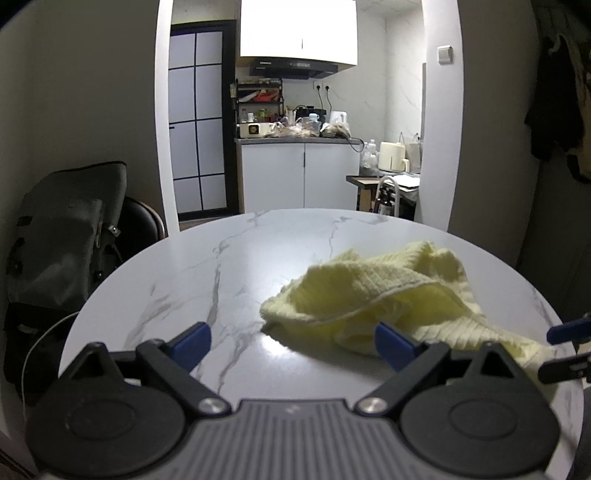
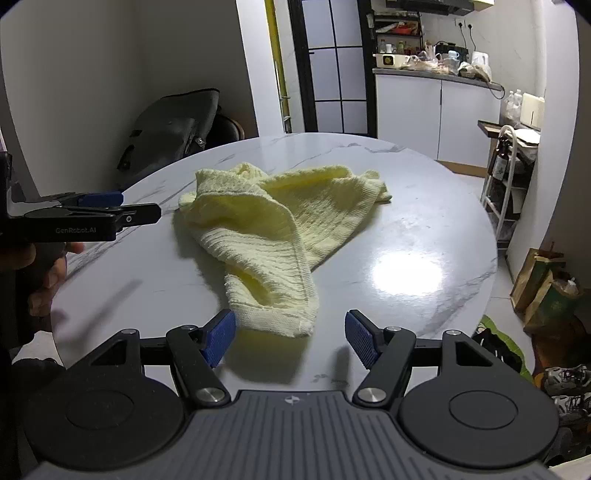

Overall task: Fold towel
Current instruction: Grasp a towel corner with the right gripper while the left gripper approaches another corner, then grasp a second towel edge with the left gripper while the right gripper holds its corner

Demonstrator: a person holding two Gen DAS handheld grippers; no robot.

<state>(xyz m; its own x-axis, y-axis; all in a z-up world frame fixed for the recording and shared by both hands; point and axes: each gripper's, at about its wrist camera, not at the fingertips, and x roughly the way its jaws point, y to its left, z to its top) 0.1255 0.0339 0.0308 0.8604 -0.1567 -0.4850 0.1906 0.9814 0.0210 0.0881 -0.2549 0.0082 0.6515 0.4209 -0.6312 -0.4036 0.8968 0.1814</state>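
One crumpled yellow towel (image 2: pixel 273 236) lies on one marble table (image 2: pixel 406 229); two tools, left tool (image 1: pixel 293 345) and right tool (image 2: pixel 290 338), both released.

Dim room, overexposed white cabinet (image 1: pixel 298 31) in the left view. Glare spots on the table (image 2: pixel 406 275) (glossy marble). Fisheye bends edges; corners vignette dark; slight blur throughout.

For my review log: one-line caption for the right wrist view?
Open right tool faces a crumpled yellow towel on the marble table.
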